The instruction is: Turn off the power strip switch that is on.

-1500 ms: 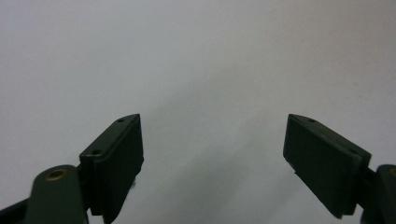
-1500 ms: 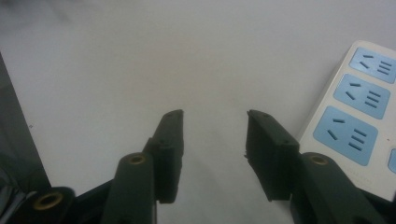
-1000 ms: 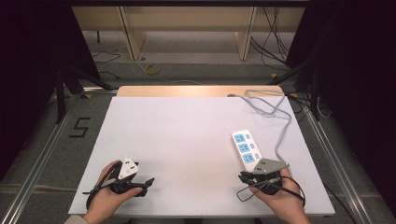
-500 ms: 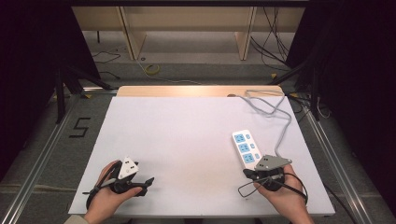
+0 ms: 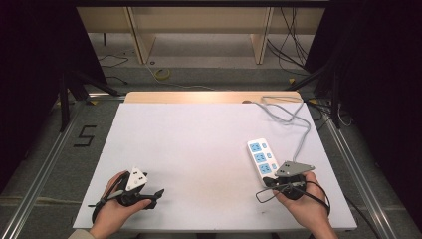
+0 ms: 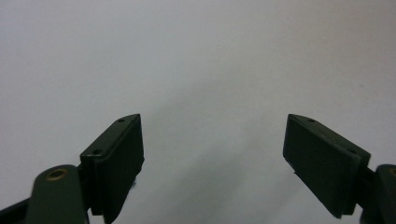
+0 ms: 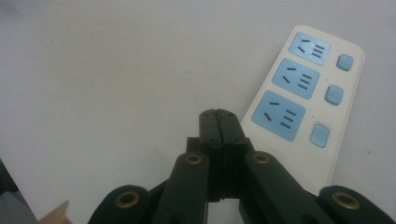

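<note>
White power strip just beyond the clenched right tongs, well apart from the released left tongs.

A lab recording bay: a white table sits between aluminium rails at 3 and 9 o'clock, black curtains both sides, loose cables and wooden shelving at 12 o'clock, a taped "5" on the floor

Left claw spread wide, right claw pressed closed, both hand-held.
</note>
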A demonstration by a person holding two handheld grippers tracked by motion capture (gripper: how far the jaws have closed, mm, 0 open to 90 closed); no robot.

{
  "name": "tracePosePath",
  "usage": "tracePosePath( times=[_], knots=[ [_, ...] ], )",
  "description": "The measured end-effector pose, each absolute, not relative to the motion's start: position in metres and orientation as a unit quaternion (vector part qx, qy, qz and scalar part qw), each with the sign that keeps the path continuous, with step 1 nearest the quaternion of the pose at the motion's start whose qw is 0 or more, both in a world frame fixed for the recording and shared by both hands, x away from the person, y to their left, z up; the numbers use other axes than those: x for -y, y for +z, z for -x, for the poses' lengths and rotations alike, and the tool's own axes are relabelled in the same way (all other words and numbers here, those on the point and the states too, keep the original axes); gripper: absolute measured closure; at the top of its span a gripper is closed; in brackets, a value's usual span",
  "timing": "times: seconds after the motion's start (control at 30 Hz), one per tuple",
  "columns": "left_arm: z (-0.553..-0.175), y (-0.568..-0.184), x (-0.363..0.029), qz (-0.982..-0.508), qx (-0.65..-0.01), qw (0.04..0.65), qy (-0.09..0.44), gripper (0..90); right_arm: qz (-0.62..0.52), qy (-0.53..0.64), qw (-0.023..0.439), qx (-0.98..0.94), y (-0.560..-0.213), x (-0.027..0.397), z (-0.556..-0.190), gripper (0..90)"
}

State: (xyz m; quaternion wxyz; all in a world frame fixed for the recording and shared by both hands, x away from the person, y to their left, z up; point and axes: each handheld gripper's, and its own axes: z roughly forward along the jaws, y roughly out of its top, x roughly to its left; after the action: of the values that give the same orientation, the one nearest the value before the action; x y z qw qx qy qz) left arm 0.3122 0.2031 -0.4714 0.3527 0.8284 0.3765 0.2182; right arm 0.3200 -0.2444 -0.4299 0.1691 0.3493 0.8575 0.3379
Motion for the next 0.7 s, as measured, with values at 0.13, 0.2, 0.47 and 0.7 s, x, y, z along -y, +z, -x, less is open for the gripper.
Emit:
tracePosePath(
  times=[0.13,0.2,0.47,0.7],
  knots=[
    [-0.312,-0.471,-0.203,-0.828,-0.377,0.352,0.218,20.1,-0.354,0.336,0.168,-0.856,-0.429,0.245,-0.322,90.0],
    [-0.312,-0.472,-0.203,-0.829,-0.376,0.352,0.217,20.1,-0.354,0.336,0.168,-0.857,-0.429,0.245,-0.323,90.0],
    [-0.313,-0.472,-0.203,-0.830,-0.376,0.351,0.217,20.1,-0.363,0.330,0.171,-0.854,-0.426,0.247,-0.327,90.0],
    [-0.313,-0.472,-0.203,-0.829,-0.377,0.351,0.218,20.2,-0.373,0.324,0.174,-0.852,-0.424,0.248,-0.332,90.0]
  ],
)
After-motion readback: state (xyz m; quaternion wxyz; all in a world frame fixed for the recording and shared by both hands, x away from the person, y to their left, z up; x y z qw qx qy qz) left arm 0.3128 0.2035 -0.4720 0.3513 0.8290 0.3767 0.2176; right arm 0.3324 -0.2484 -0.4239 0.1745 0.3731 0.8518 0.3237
